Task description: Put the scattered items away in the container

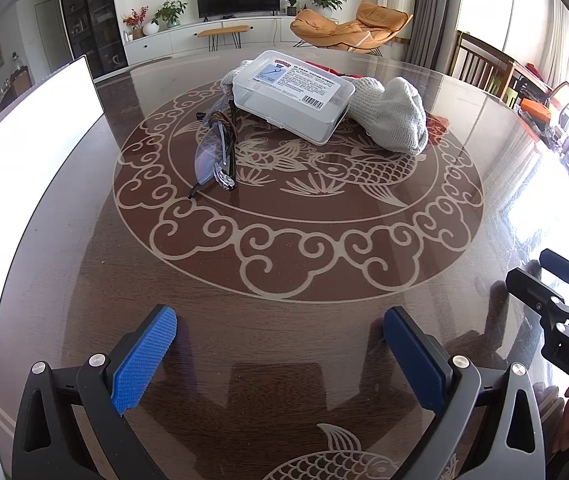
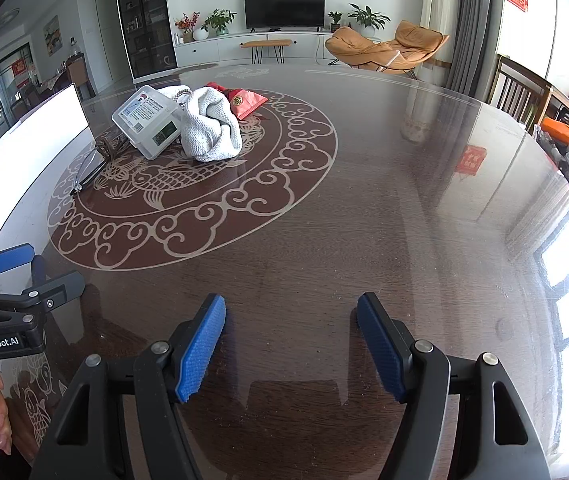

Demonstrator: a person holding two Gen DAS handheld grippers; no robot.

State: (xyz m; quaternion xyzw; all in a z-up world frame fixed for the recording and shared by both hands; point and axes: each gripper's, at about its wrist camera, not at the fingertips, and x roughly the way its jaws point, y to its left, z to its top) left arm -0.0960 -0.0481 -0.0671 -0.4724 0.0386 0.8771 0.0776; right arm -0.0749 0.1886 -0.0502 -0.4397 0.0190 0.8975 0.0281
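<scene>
A clear plastic box (image 1: pixel 292 96) with a printed label lies shut near the table's middle, resting partly on a grey knitted cloth (image 1: pixel 396 120). Clear glasses (image 1: pixel 214 156) with a brown cord lie to its left. A red packet (image 2: pixel 244 100) lies behind the cloth. The box (image 2: pixel 148 120), cloth (image 2: pixel 212 128) and glasses (image 2: pixel 88 168) also show far left in the right wrist view. My left gripper (image 1: pixel 280 344) is open and empty over the near table. My right gripper (image 2: pixel 290 344) is open and empty, to the right of the left one.
The round dark table (image 1: pixel 284 264) has a glossy top with a fish pattern. A white board (image 1: pixel 24 128) stands at the left edge. Chairs (image 1: pixel 480 64) and cluttered items (image 1: pixel 564 132) are at the right. The right gripper's body (image 1: pixel 564 312) shows at lower right.
</scene>
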